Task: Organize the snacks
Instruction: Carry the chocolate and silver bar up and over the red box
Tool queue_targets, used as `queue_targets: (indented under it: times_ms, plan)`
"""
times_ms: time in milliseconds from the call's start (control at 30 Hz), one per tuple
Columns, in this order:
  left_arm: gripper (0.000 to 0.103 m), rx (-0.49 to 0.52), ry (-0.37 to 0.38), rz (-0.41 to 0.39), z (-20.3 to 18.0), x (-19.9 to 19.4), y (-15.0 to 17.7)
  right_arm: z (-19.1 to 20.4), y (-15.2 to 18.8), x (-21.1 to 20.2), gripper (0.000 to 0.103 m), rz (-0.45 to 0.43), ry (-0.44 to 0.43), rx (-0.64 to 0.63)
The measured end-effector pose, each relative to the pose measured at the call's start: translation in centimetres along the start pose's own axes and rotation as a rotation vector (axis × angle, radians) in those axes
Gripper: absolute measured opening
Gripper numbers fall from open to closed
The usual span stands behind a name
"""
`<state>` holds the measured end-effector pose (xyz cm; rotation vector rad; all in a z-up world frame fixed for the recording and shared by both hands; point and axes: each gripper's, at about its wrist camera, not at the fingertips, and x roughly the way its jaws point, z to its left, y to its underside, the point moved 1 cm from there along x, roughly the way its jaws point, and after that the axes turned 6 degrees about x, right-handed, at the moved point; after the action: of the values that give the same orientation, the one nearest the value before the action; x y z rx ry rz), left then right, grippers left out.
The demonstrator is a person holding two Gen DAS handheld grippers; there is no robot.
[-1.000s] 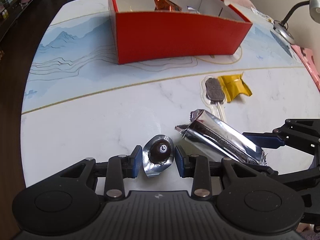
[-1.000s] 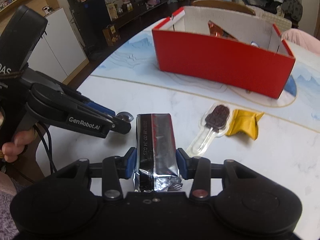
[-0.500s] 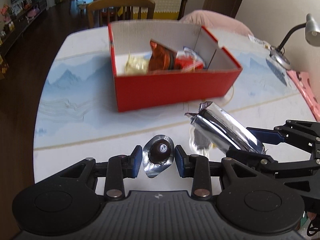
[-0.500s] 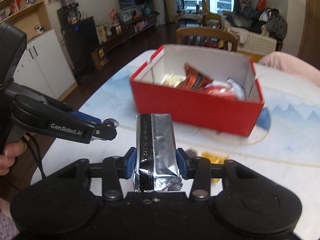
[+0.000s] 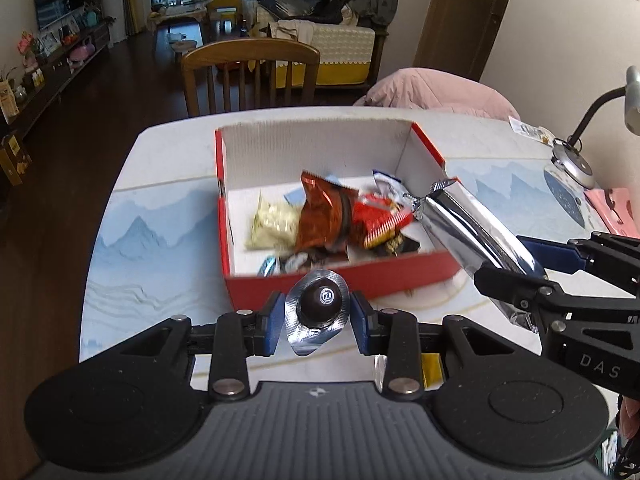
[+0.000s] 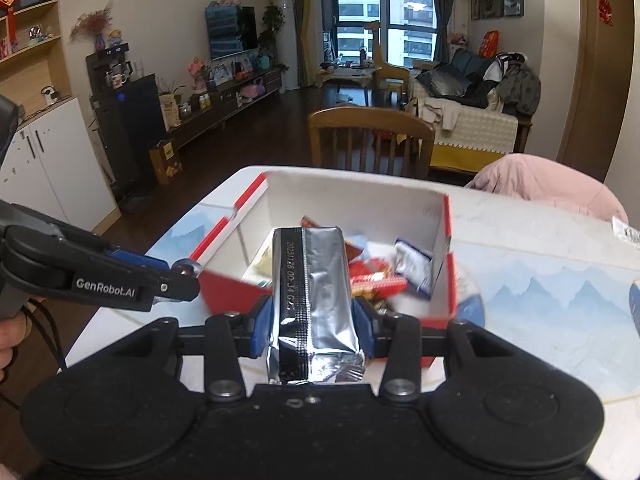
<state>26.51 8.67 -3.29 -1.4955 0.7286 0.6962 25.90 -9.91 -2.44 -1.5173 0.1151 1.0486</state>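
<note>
My left gripper is shut on a chocolate ball in a silver foil blister, held in the air just before the near wall of the red box. My right gripper is shut on a silver foil snack packet, which also shows in the left wrist view as a silver packet reaching over the box's right corner. The red box stands open on the table and holds several snack packs. From the right wrist view the left gripper sits at the box's left side.
The table has a blue mountain print. A wooden chair stands behind it, a pink cushion at the far right. A desk lamp and a pink item lie at the right edge. A yellow wrapper peeks below my left fingers.
Both grippers have risen and moved toward the red box with their snacks; the box's inside has come into view. The chocolate lollipop and yellow wrapper have dropped below the fingers.
</note>
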Motion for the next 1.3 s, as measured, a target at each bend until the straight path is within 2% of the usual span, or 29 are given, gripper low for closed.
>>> queue_targets:
  times_ms: [433,633,833,1300]
  plan:
    - [0.034,-0.04,-0.043,0.04,1.1,4.3,-4.9,-3.5,-3.6,4.1,0.042,0.028,0.016,0.022]
    - [0.035,-0.068,-0.077,0.082,1.8,7.0,-6.7,-5.2,-4.3,6.9,0.042,0.079,0.029,0.05]
    - [0.034,-0.042,-0.132,0.128,1.7,10.1,-8.1,-6.5,-4.8,9.8,0.042,0.144,0.044,0.071]
    - [0.035,-0.014,-0.195,0.252,1.3,16.0,-9.4,-7.0,-4.7,14.8,0.042,0.271,0.081,0.05]
